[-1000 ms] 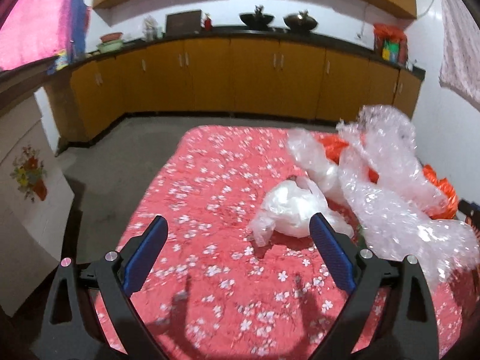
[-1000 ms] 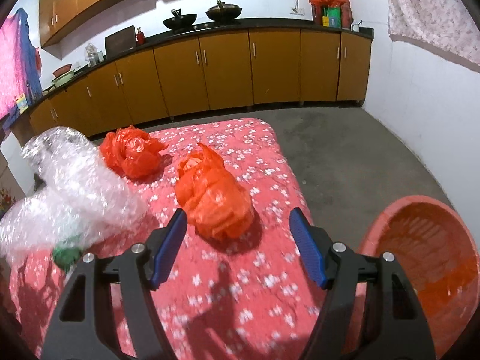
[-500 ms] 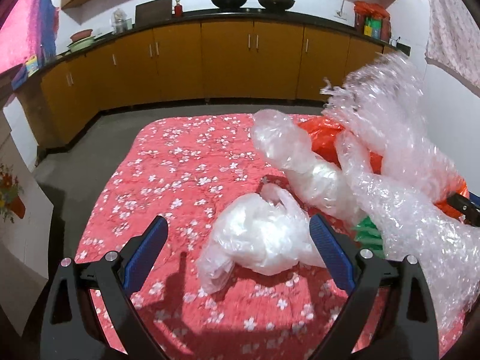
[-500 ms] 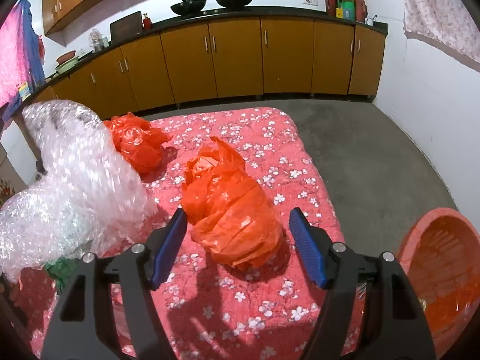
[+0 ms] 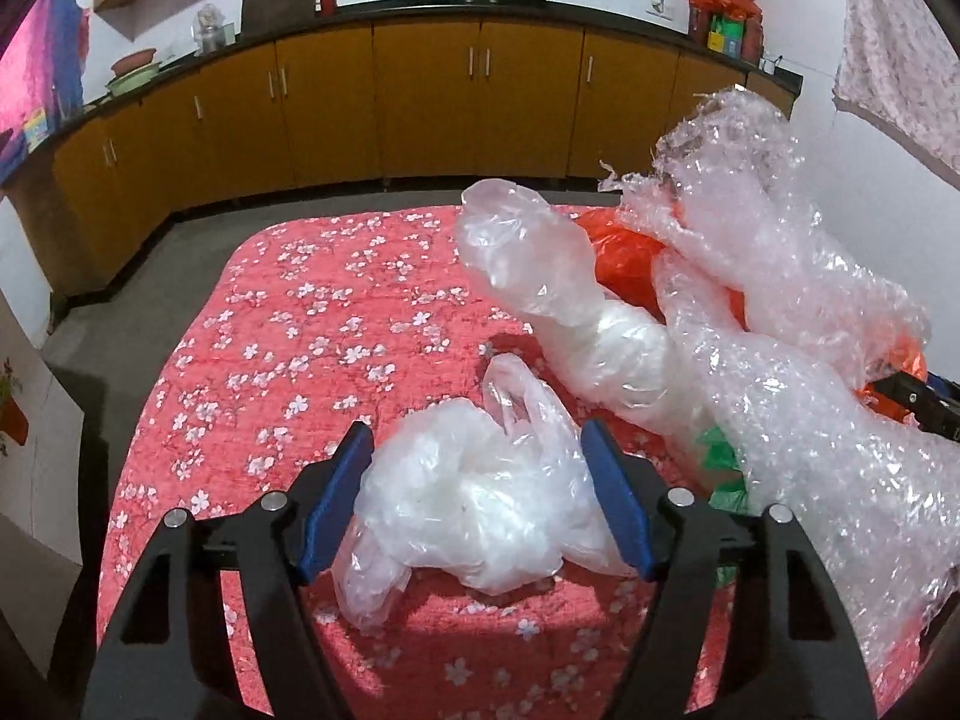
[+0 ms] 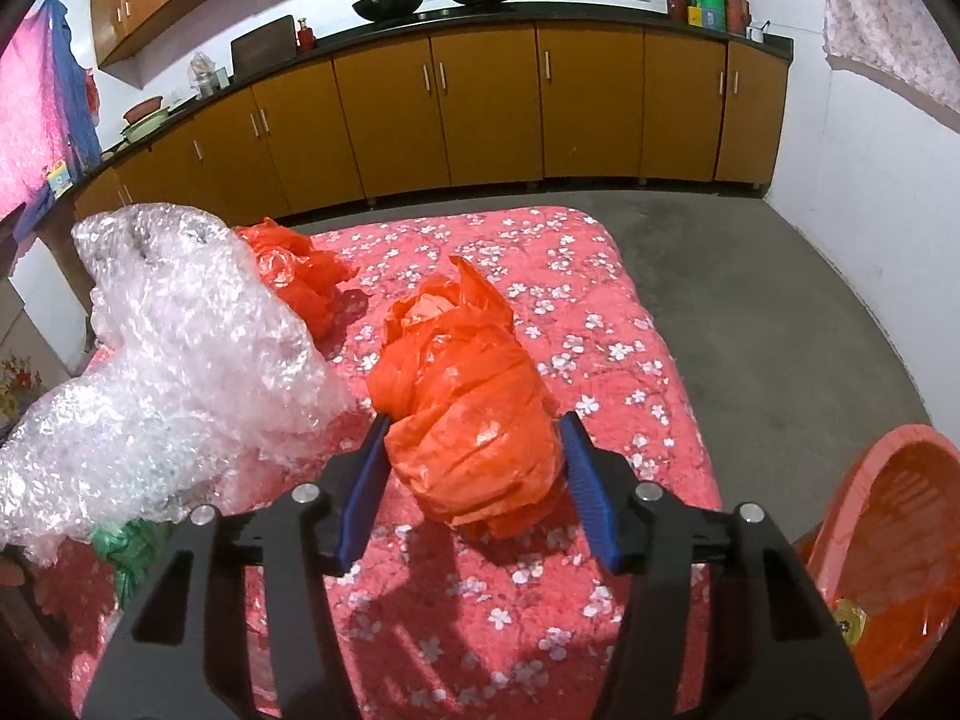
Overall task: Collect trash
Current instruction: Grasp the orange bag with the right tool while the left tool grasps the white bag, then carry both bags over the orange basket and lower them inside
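1. In the left wrist view, our left claw (image 5: 477, 495) straddles a crumpled clear plastic bag (image 5: 474, 504) lying near the front edge of the counter (image 5: 288, 324), which is covered in a red flowered cloth. Its jaws have just been closing, and the blue pads sit against both sides of the bag, pinching it.
2. Just beyond, a second clear bag (image 5: 558, 300) leans toward the counter's right side, touching a tall heap of bubble wrap (image 5: 798, 360). An orange bag (image 5: 624, 258) shows behind them and a green scrap (image 5: 723, 468) below the wrap.
3. In the right wrist view, our right claw (image 6: 477, 480) has just been closing too; its pads press the flanks of an orange plastic bag (image 6: 468, 396) near the counter's right edge.
4. A smaller orange bag (image 6: 294, 276) lies toward the far left corner, beside the bubble wrap.
5. An orange basin (image 6: 888, 546) stands on the floor off the counter's right edge.
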### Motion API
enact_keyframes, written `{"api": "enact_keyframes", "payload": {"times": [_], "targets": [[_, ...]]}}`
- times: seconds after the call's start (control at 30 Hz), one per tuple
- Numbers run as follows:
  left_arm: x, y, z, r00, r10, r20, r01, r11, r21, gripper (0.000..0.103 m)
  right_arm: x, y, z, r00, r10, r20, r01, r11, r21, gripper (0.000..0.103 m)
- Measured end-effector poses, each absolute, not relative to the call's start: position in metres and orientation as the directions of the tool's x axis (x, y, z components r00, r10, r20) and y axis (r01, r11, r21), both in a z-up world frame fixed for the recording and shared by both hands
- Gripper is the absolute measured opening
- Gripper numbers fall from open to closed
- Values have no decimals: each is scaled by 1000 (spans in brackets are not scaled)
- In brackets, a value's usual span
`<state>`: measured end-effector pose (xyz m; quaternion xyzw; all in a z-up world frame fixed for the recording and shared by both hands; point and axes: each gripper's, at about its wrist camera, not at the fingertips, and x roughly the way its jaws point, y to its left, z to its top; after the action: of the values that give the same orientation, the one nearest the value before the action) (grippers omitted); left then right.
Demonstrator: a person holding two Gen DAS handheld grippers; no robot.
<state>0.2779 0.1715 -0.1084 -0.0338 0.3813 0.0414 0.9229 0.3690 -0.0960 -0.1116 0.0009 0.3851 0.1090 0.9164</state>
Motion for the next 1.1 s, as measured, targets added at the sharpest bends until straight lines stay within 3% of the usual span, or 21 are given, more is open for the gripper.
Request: {"api": "enact_keyframes", "payload": {"times": [0.13, 0.33, 0.67, 1.1], "targets": [[276, 173, -109, 704, 48, -708, -101, 994, -33, 52, 367, -96, -113, 679, 202, -706, -206, 975, 82, 42], [263, 179, -109, 707, 63, -704, -116, 993, -27, 45, 354, -105, -110, 678, 206, -706, -201, 975, 92, 37], [223, 191, -93, 723, 88, -686, -152, 988, -34, 41, 302, -128, -97, 685, 200, -701, -180, 978, 103, 36], [163, 171, -31, 804, 56, -593, -112, 992, -58, 40, 224, -160, -61, 720, 210, -661, -157, 978, 140, 36]]}}
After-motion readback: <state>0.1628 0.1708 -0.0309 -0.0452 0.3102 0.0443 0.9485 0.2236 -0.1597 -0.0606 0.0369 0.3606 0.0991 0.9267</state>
